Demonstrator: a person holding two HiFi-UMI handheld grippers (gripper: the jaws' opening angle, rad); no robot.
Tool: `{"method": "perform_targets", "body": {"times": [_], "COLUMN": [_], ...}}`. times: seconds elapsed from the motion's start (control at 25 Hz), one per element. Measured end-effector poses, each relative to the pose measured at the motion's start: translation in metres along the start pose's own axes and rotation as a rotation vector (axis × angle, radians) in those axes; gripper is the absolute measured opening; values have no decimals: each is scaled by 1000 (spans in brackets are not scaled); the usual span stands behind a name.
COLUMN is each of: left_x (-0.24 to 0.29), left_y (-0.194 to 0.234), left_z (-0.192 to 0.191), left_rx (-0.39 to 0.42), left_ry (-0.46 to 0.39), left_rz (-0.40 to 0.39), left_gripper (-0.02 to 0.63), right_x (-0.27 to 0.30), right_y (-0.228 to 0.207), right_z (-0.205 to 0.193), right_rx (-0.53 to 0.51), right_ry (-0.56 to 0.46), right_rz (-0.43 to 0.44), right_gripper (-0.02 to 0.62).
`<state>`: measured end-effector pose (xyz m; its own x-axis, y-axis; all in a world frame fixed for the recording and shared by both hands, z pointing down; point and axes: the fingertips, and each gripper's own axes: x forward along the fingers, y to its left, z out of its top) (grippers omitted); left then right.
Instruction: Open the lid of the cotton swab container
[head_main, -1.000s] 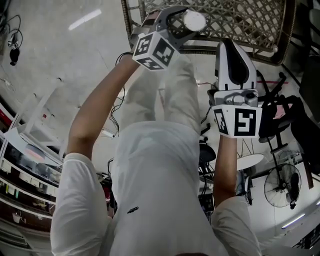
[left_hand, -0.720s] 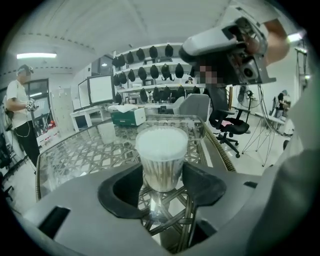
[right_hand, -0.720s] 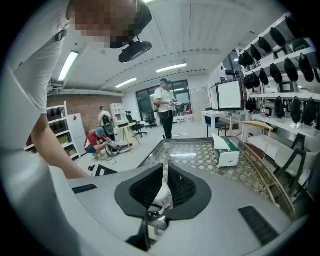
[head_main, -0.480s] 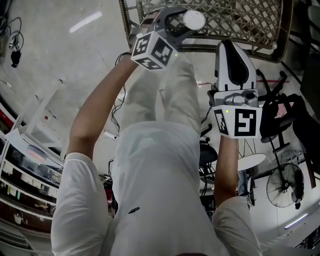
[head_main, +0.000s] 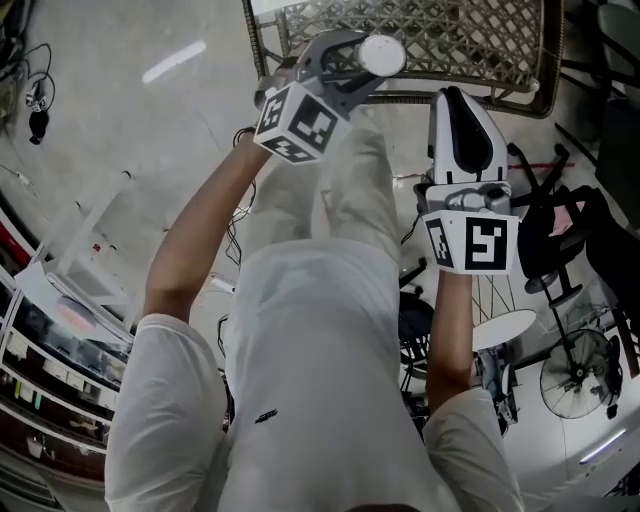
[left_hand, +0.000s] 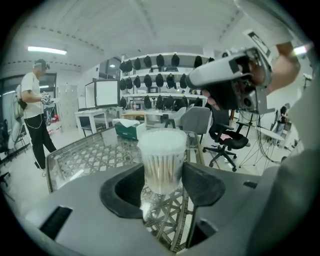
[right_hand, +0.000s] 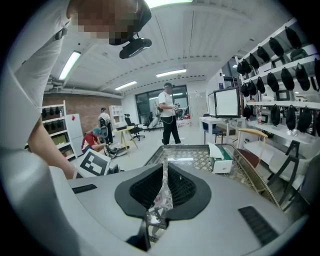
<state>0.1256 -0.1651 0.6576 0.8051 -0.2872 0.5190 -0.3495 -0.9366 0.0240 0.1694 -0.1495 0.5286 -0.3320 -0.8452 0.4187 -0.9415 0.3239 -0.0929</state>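
The cotton swab container (left_hand: 162, 162) is a clear round tub full of swabs with a white lid (head_main: 381, 55). It stands upright between the pads of my left gripper (left_hand: 163, 184), which press on both its sides just above the glass table (left_hand: 85, 156). Those jaws have just been closing on it. My right gripper (right_hand: 164, 172) is shut with nothing between its pads. In the head view it (head_main: 458, 108) hovers just right of the left gripper (head_main: 345, 60), and it shows high and to the right of the tub (left_hand: 227, 82) in the left gripper view.
The table is a glass top over wicker lattice with a raised rim (head_main: 400, 98). A green and white tissue box (right_hand: 220, 161) lies on it. Office chairs (left_hand: 225, 140), desks, a floor fan (head_main: 578, 372) and people (right_hand: 169, 117) stand around.
The left gripper has risen a little with the container between its jaws. The right gripper has shifted slightly along with it and stays shut.
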Motion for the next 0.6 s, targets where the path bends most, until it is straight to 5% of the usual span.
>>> {"method": "perform_targets", "body": {"times": [0.6], "left_x": [-128], "left_y": [-4], "left_z": [115], "left_rx": [-63], "left_ry": [-118], "left_rz": [83], "left_gripper": [228], "right_x": [-67], "right_y": [47], "right_z": [81], "right_rx": [-32], "right_ry": [-99], "right_rz": [-2], "right_gripper": [3]}}
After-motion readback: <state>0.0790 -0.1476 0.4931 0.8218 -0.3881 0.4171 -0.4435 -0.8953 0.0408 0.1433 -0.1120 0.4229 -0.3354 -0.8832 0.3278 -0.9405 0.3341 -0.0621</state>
